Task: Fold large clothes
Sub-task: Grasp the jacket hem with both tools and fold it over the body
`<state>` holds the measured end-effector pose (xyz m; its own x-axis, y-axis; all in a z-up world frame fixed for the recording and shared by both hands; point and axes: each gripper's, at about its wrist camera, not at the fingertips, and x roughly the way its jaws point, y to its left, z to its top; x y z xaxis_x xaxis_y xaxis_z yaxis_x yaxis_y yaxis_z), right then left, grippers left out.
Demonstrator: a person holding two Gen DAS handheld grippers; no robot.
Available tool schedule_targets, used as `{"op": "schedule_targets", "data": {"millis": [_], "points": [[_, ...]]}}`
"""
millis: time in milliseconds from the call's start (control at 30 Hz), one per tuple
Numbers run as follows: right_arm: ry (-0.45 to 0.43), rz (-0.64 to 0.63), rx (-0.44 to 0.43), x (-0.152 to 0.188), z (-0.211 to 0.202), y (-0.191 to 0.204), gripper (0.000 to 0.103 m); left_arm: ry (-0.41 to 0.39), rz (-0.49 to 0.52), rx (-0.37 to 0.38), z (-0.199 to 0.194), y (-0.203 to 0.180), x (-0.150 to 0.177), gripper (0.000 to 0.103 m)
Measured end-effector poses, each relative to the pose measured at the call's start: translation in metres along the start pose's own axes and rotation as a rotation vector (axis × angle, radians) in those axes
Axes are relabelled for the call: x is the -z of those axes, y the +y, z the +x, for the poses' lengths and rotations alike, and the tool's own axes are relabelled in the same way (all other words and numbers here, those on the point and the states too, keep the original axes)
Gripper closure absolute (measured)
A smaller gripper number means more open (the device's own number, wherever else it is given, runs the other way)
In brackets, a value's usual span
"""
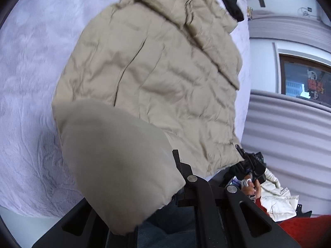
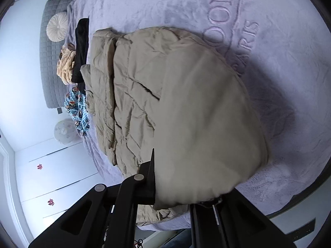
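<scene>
Bare blanket [image 2: 269, 82] lies open beside the jacket [image 2: 144, 82]; black garment [image 2: 81, 49] apparently blocks its collar

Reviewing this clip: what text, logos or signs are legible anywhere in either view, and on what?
"OON" (cut off by the frame): embossed on the lilac blanket.
"ARIS" (start hidden by the beige jacket): same blanket.
Small red marks on the white wardrobe doors: too small to read.

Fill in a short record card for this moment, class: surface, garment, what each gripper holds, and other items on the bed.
surface: lavender bedspread
garment: beige puffer jacket, spread on the bed, hem lifted toward the cameras
left gripper: shut on jacket hem
right gripper: shut on jacket hem
other items: black garment, blue patterned cloth, round cushion
</scene>
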<state>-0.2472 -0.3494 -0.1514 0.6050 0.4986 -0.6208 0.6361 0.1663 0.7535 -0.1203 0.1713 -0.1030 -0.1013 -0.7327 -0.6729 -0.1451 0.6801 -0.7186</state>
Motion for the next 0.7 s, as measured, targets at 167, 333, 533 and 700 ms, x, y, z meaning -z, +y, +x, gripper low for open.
{"op": "schedule_targets", "data": {"millis": [167, 333, 533, 700], "points": [[-0.019, -0.082, -0.071, -0.009, -0.003, 0.039, 0.095, -0.11, 0.07, 0.029, -0.032, -0.026, -0.023, 0.092], [-0.041, -0.196, -0.142, -0.022, -0.007, 0.092, 0.095, -0.223, 0.161, 0.045, -0.067, -0.056, -0.047, 0.092], [-0.06, -0.334, -0.194, -0.048, -0.001, 0.16, 0.096, -0.347, 0.204, 0.047, -0.094, -0.08, -0.091, 0.092], [-0.047, -0.436, -0.197, -0.071, 0.019, 0.211, 0.096, -0.416, 0.229, 0.02, -0.101, -0.093, -0.13, 0.092]]}}
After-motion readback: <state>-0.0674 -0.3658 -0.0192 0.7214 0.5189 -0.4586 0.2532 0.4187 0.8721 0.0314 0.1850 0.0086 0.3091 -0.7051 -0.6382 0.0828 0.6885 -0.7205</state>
